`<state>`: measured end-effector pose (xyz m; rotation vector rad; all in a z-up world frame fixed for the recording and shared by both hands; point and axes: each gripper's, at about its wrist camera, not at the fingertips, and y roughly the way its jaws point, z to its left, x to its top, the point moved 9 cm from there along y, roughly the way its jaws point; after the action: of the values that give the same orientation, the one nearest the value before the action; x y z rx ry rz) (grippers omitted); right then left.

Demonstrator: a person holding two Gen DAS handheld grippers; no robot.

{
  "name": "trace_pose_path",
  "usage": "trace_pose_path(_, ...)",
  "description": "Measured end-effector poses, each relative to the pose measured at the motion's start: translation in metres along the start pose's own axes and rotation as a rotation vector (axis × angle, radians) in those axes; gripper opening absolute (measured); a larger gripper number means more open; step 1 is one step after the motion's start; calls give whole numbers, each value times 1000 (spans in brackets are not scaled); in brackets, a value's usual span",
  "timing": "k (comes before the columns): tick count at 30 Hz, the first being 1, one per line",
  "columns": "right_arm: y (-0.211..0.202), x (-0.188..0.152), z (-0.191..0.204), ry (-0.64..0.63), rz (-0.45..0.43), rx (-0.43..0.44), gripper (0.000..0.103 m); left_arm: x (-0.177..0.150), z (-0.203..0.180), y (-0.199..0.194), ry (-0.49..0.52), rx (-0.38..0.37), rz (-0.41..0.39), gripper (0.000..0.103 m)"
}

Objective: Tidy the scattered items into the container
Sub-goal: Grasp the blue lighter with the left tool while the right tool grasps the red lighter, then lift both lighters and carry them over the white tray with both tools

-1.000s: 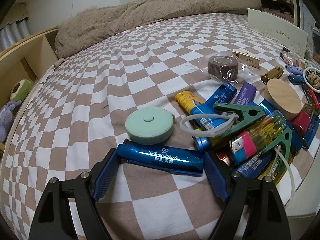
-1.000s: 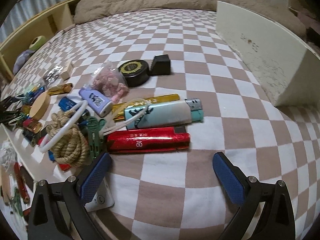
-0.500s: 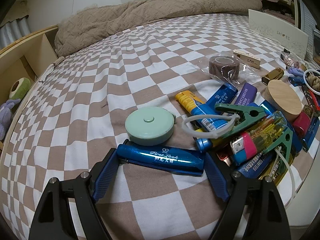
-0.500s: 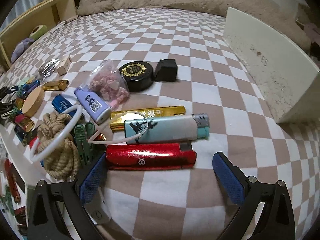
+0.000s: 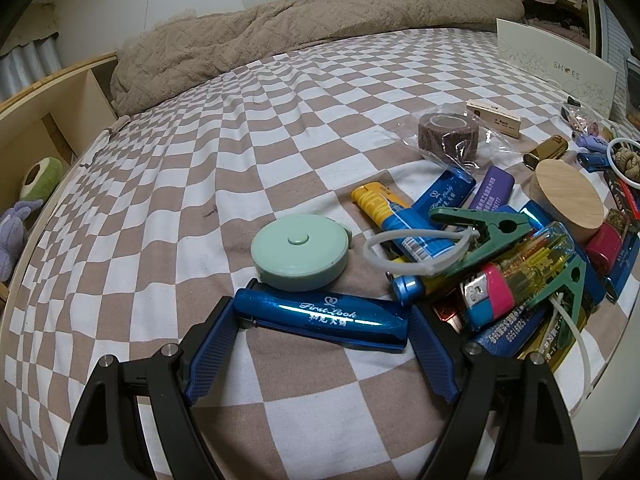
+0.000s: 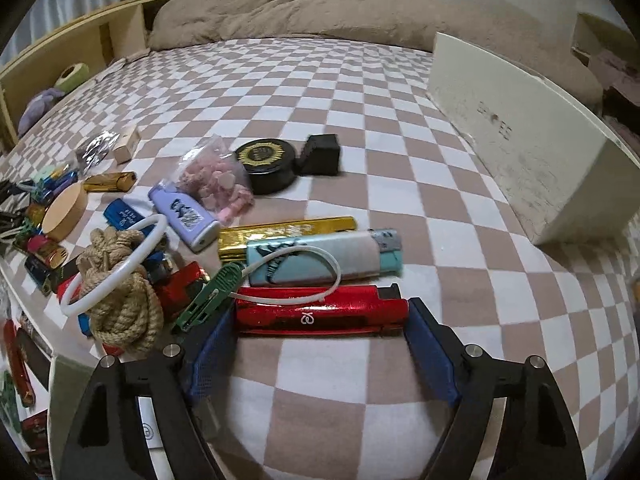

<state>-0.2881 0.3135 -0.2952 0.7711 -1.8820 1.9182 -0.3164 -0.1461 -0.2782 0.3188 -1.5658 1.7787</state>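
Checkered brown-and-white bedspread (image 5: 192,216) covers basically the whole bed. A fuzzy tan blanket (image 5: 304,28) is bunched up along the far edge at about 12 o'clock. Over at 9 o'clock there's a wooden shelf (image 5: 48,116) with a purple plush toy (image 5: 14,236) and a green plush (image 5: 42,176) just above it, tucked inside.

Checkered bed (image 5: 248,128) — lighters (image 6: 316,258), tape measure (image 5: 298,252), shoebox (image 6: 532,160).

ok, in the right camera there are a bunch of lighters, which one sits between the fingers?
The red lighter, lying crosswise between the closing fingers. The pale teal one and the lilac one lie farther off.
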Motion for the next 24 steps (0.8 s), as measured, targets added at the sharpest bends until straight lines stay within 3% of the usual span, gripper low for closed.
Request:
trace_pose_path(10, -14, -19, -57, 207, 11, -106, 83, 2, 3, -2, -1, 11, -7, 85)
trace_pose_path(19, -31, -26, -72, 284, -24, -182, 83, 5, 5, -4, -2, 23, -5, 84)
trace_pose_path(24, -40, -30, -72, 301, -43, -182, 83, 8, 13, -8, -20, 55, -14, 84)
